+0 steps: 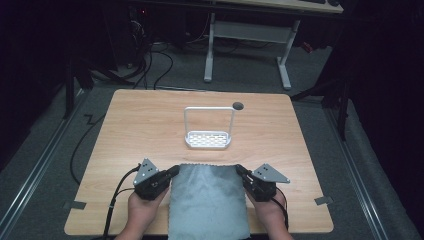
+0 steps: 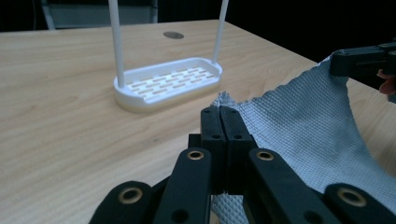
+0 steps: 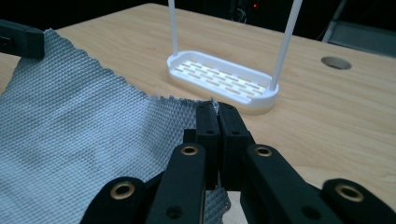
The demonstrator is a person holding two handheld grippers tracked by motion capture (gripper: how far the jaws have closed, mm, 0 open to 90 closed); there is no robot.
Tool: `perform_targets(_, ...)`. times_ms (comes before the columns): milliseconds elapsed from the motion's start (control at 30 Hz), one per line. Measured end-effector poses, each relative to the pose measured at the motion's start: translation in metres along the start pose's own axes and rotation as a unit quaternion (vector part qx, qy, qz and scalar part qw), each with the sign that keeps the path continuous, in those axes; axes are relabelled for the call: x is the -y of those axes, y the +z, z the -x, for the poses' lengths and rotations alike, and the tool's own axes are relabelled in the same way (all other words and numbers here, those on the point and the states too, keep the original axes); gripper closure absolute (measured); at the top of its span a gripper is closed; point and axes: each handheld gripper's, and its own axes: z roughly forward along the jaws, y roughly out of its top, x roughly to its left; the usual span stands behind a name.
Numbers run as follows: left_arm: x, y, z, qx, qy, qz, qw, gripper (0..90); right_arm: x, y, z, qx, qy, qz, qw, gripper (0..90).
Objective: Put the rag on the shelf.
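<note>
A grey, woven, rectangular cloth [image 1: 207,200] lies on the light wooden table [image 1: 130,125], its near end hanging past the table's near edge. On the cloth's far side, well apart from it, stands a white plastic rack with a slotted oval base and a tall arched wire handle [image 1: 208,138]. Beyond the rack, near the table's far edge, is a small round dark hole [image 1: 238,105] in the tabletop.

The left gripper [image 1: 173,171] has its jaws pressed together on the cloth's far left corner; the left gripper view shows fabric pinched between them, lifted slightly off the wood. The right gripper [image 1: 239,170] is likewise clamped on the far right corner, a tuft of cloth poking out between its jaws. No writing, brand or label is readable anywhere.
</note>
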Motion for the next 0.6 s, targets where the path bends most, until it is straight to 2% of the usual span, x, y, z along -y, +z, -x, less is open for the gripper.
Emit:
perform_targets(267, -0.023, -0.005, -0.009, -0.009, 0.007, 0.033, 0.9994, 89.9, -0.021, 0.002, 0.007, 0.013, -0.002, 0.026, 0.9996, 89.0)
perform_targets(400, -0.037, -0.006, -0.011, -0.011, 0.010, 0.058, 0.9982, 90.0, -0.035, 0.000, 0.010, 0.020, -0.001, 0.043, 0.9989, 89.0)
perform_targets(533, -0.057, -0.007, -0.013, -0.017, 0.017, 0.087, 0.9960, 90.0, -0.053, -0.003, 0.015, 0.027, 0.001, 0.073, 0.9970, 89.0)
perform_targets(600, -0.065, -0.008, -0.014, -0.019, 0.022, 0.093, 0.9952, 90.0, -0.063, -0.005, 0.017, 0.030, 0.002, 0.087, 0.9957, 89.0)
